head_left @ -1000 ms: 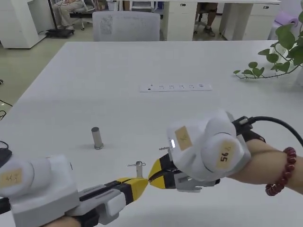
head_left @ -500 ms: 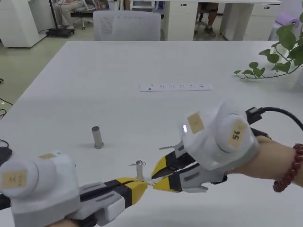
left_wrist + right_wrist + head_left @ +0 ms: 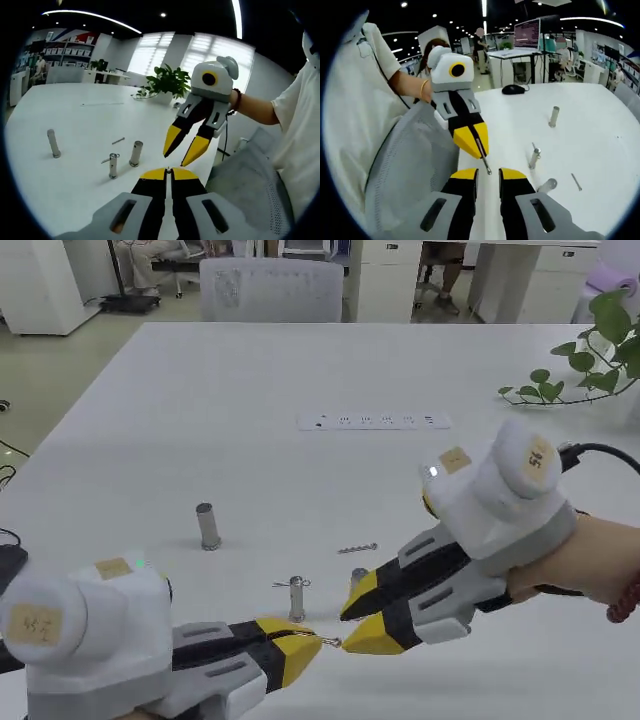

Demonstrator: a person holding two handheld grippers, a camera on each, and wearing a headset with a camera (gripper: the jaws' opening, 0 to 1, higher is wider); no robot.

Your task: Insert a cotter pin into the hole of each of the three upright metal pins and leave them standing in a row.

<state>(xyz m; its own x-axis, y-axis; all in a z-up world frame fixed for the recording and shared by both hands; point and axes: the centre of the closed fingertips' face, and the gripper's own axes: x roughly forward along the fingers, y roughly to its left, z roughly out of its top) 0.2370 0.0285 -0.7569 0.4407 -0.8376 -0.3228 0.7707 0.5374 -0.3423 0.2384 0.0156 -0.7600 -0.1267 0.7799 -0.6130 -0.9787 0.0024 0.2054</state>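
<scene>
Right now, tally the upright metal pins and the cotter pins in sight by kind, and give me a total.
upright metal pins: 3
cotter pins: 3, with one through the middle pin, one loose on the table and one pinched in the left claw
Total: 6
</scene>
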